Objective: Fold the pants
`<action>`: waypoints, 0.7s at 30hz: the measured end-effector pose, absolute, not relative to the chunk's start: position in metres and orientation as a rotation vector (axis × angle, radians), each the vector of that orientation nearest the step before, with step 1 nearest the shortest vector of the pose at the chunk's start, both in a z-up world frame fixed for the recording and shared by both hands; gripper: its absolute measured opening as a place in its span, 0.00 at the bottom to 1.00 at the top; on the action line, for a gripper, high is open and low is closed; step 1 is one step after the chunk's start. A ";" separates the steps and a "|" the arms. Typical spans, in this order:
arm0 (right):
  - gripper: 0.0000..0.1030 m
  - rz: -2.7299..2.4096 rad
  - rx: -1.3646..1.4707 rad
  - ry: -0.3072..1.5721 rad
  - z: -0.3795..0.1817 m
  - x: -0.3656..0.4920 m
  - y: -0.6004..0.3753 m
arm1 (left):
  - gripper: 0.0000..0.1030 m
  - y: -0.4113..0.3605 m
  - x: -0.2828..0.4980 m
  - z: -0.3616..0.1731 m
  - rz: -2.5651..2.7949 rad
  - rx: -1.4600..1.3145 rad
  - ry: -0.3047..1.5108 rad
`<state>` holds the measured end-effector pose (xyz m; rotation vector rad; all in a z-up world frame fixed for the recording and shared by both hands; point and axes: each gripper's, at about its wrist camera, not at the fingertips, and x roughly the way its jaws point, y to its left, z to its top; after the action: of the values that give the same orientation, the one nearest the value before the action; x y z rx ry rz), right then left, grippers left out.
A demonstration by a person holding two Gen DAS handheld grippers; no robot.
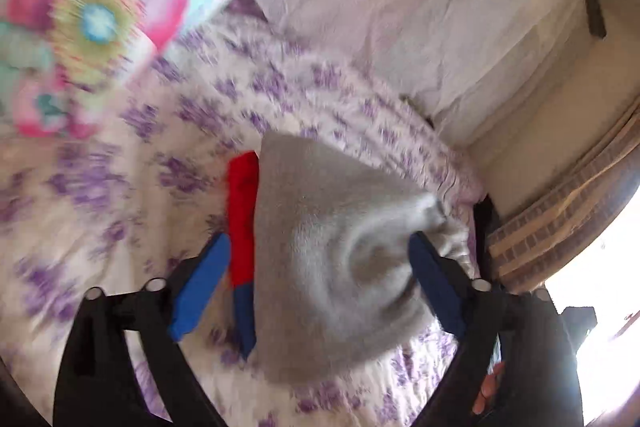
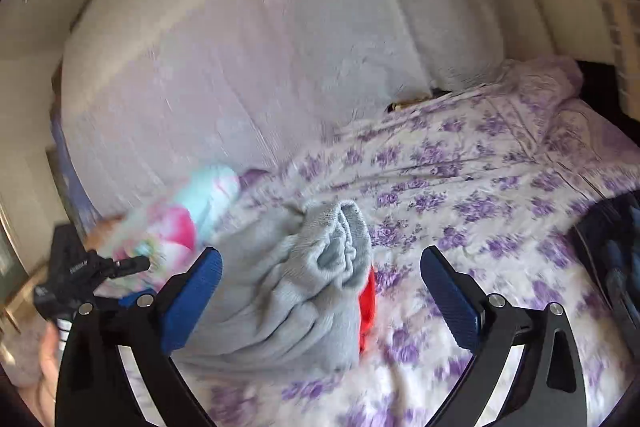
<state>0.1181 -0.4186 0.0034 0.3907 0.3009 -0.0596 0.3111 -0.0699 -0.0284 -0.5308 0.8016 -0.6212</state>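
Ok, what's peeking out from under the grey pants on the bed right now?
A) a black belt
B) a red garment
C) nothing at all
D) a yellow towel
B: a strip of red garment shows along the edge of the grey pants on the floral bedspread, and the right wrist view shows the same red edge.

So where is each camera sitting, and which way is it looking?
Left wrist: on the left gripper, jaws open, looking down at the grey pants on the flowery bedspread; fingertips show.
Right wrist: on the right gripper, jaws open, facing the pants and white headboard.
Both see: pants, red cloth, colourful pillow.
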 end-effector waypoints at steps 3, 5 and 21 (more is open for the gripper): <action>0.97 0.008 0.469 0.395 0.006 0.069 -0.413 | 0.94 -0.059 0.243 -0.012 -0.521 -0.392 0.753; 0.97 0.035 0.448 0.440 -0.002 0.033 -0.401 | 0.94 -0.061 0.188 -0.011 -0.492 -0.263 0.733; 0.97 -0.112 0.155 0.493 -0.047 -0.148 -0.323 | 0.95 -0.040 -0.052 -0.030 -0.363 0.043 0.618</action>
<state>-0.1482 -0.3233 -0.0473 0.1553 0.4932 -0.1119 -0.0516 -0.0401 -0.0303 0.0434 0.6177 -0.3629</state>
